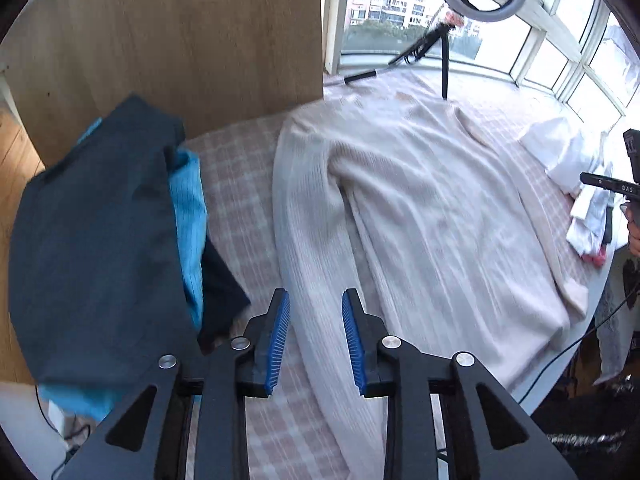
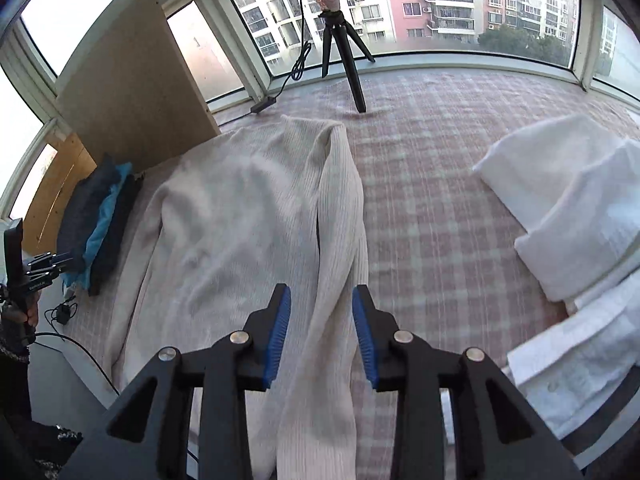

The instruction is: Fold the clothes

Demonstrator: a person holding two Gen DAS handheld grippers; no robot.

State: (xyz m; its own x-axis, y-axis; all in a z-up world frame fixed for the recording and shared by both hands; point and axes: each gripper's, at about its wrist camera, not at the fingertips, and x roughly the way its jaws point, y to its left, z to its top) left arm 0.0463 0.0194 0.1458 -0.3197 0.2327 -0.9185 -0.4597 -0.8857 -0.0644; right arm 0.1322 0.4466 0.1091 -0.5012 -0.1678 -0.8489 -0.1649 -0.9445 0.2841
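A cream ribbed sweater (image 1: 420, 208) lies spread flat on the pink checked bedspread (image 1: 240, 184); it also shows in the right wrist view (image 2: 240, 216). My left gripper (image 1: 316, 312) is open, its jaws hovering over the sweater's left sleeve (image 1: 304, 240). My right gripper (image 2: 322, 308) is open, its jaws straddling the right sleeve (image 2: 340, 232) from above. Neither holds cloth. The right gripper's body shows at the edge of the left wrist view (image 1: 616, 188), and the left gripper's at the edge of the right wrist view (image 2: 36, 268).
A stack of dark and bright blue folded clothes (image 1: 100, 240) lies left of the sweater. White garments (image 2: 572, 208) are piled on the right. A ring light on a tripod (image 2: 344, 48) stands at the far edge by the windows. A wooden board (image 1: 180, 40) stands at the back left.
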